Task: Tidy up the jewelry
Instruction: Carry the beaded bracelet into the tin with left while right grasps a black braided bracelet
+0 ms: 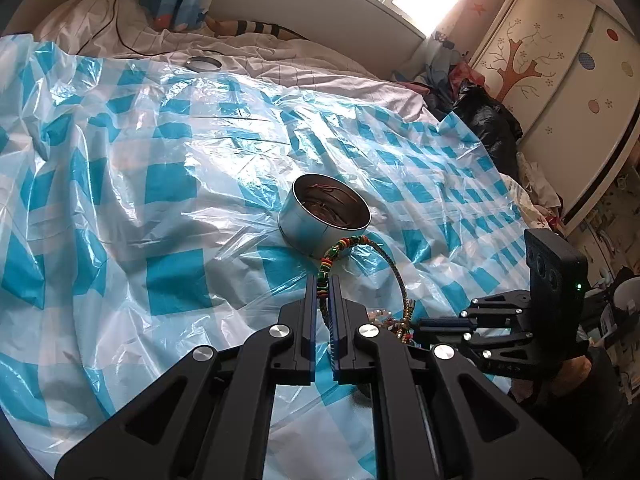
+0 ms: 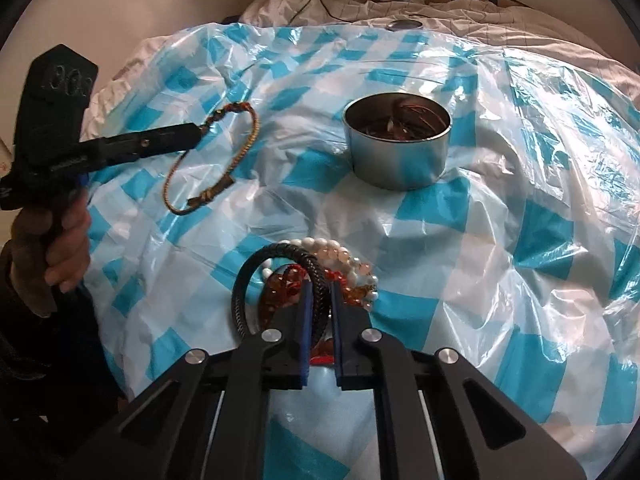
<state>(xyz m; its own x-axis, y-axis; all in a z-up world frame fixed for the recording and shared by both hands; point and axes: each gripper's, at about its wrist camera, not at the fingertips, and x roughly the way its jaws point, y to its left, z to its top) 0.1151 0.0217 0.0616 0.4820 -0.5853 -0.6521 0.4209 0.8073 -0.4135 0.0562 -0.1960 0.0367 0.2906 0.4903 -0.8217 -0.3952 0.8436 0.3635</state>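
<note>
My left gripper point(image 1: 323, 280) is shut on a braided cord bracelet point(image 1: 362, 245) with coloured beads and holds it above the sheet, near side of the round metal tin point(image 1: 320, 226); both show in the right wrist view, the left gripper point(image 2: 196, 133) with the cord bracelet point(image 2: 208, 160) hanging from it, left of the tin point(image 2: 398, 156). The tin holds some jewelry. My right gripper point(image 2: 320, 286) is shut on a black braided bracelet point(image 2: 256, 272), over a pile of white and amber bead bracelets point(image 2: 348, 264).
A blue-and-white checked plastic sheet point(image 1: 160, 200) covers the bed. The tin's lid point(image 1: 204, 63) lies at the far edge on the bedding. A cable point(image 1: 116, 12) runs across the pillows. A wardrobe point(image 1: 560, 72) and dark clothes point(image 1: 488, 120) stand at the right.
</note>
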